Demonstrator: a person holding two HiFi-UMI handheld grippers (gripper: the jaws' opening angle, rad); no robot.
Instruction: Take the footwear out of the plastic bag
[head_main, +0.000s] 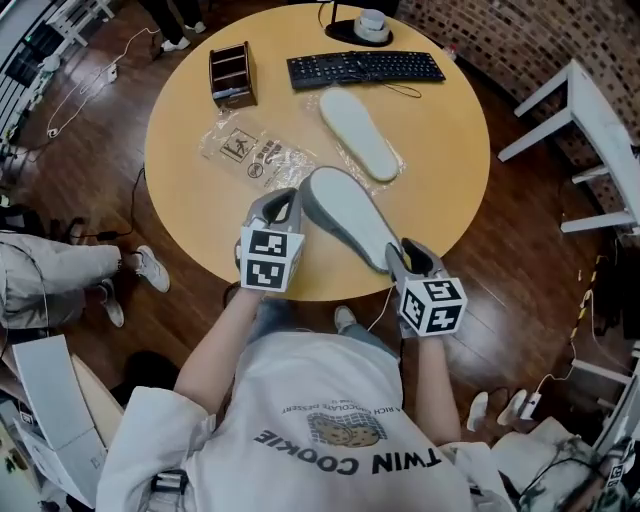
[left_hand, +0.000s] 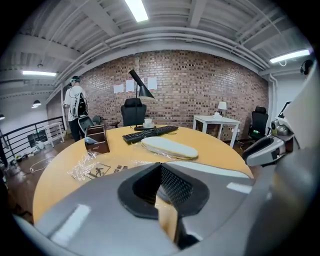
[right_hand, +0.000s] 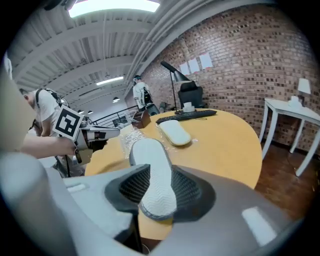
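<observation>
A grey slipper with a pale sole (head_main: 350, 215) hangs sole-up over the near edge of the round table (head_main: 180, 130). My right gripper (head_main: 405, 262) is shut on its near end; in the right gripper view the sole (right_hand: 152, 175) runs out between the pads of that gripper (right_hand: 155, 200). My left gripper (head_main: 283, 205) sits by the slipper's far end, jaws a little apart with nothing between them (left_hand: 165, 200). An empty clear plastic bag (head_main: 250, 150) lies flat on the table. A second slipper (head_main: 358, 133) lies sole-up behind it with clear plastic around it.
A black keyboard (head_main: 365, 68), a wooden desk organiser (head_main: 231, 73) and a lamp base (head_main: 360, 25) stand at the table's far side. A white table (head_main: 590, 130) is to the right. A seated person's legs (head_main: 60, 270) show at the left, with cables on the floor.
</observation>
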